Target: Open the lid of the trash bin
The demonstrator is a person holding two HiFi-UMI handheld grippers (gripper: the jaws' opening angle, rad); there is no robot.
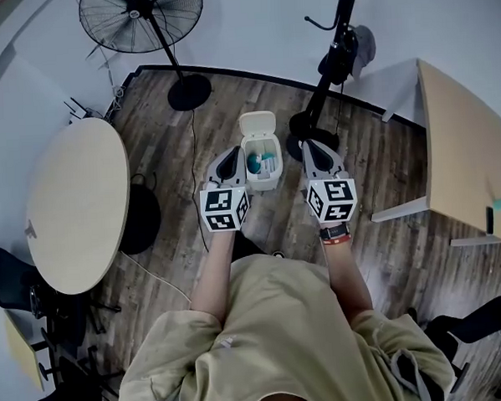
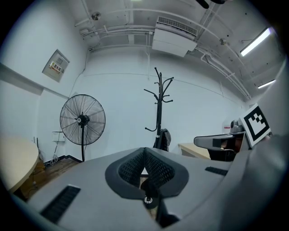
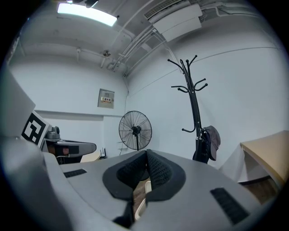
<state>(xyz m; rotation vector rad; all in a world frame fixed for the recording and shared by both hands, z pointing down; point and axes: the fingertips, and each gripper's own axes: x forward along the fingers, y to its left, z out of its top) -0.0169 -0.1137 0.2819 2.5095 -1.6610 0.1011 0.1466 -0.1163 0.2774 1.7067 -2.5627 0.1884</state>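
A small white trash bin (image 1: 260, 163) stands on the wooden floor in front of the person, between the two grippers. Its lid (image 1: 257, 122) is tipped up and back, and the inside shows, with something teal in it. My left gripper (image 1: 230, 154) hovers just left of the bin, jaws shut and empty. My right gripper (image 1: 314, 147) is held a little further off on the bin's right, also shut on nothing. In the left gripper view the left gripper (image 2: 144, 152) has its pads pressed together. In the right gripper view the right gripper (image 3: 146, 154) is closed too, with a white edge (image 3: 141, 205) showing below it.
A pedestal fan (image 1: 144, 17) stands at the back left and a coat stand (image 1: 337, 53) just behind the bin to the right. A round table (image 1: 70, 201) is at the left, a rectangular table (image 1: 461, 142) at the right. A cable (image 1: 154, 272) runs over the floor.
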